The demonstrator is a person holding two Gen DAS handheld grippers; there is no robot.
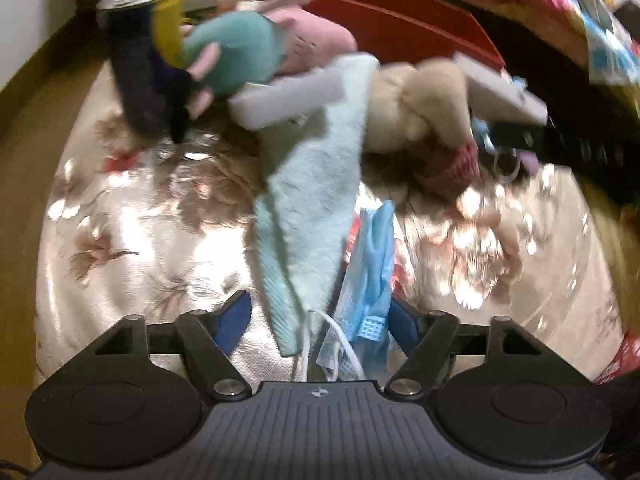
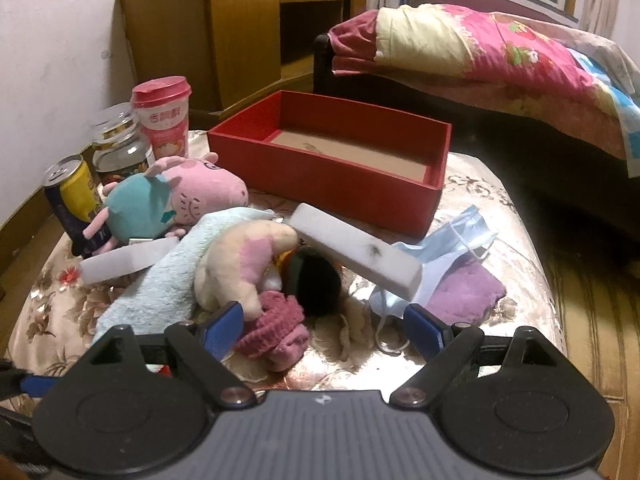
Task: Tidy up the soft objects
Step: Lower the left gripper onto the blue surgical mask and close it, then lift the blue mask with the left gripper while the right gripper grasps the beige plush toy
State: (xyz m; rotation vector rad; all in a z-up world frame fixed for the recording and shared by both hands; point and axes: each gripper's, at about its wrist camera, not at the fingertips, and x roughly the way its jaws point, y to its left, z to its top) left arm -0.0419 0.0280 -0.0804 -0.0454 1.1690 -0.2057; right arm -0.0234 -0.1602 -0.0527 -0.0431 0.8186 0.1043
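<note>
A pile of soft things lies on the floral stool [image 2: 492, 200]: a pink pig plush in teal [image 2: 180, 196], a light blue towel [image 2: 160, 280], a beige plush [image 2: 244, 264] with a pink knit hat [image 2: 276, 328], blue face masks [image 2: 448, 236] and a purple cloth [image 2: 468, 288]. An empty red box [image 2: 332, 160] stands behind. My left gripper [image 1: 320, 320] is open, with the towel's end [image 1: 308, 216] and a blue mask [image 1: 372, 264] between its fingers. My right gripper [image 2: 320, 328] is open, just before the hat.
Two white foam blocks [image 2: 356, 248] lie across the pile. A dark and yellow can [image 2: 72, 200], a glass jar [image 2: 120, 148] and a pink cup [image 2: 164, 116] stand at the stool's left. A wooden cabinet [image 2: 240, 28] and a bed [image 2: 500, 52] are behind.
</note>
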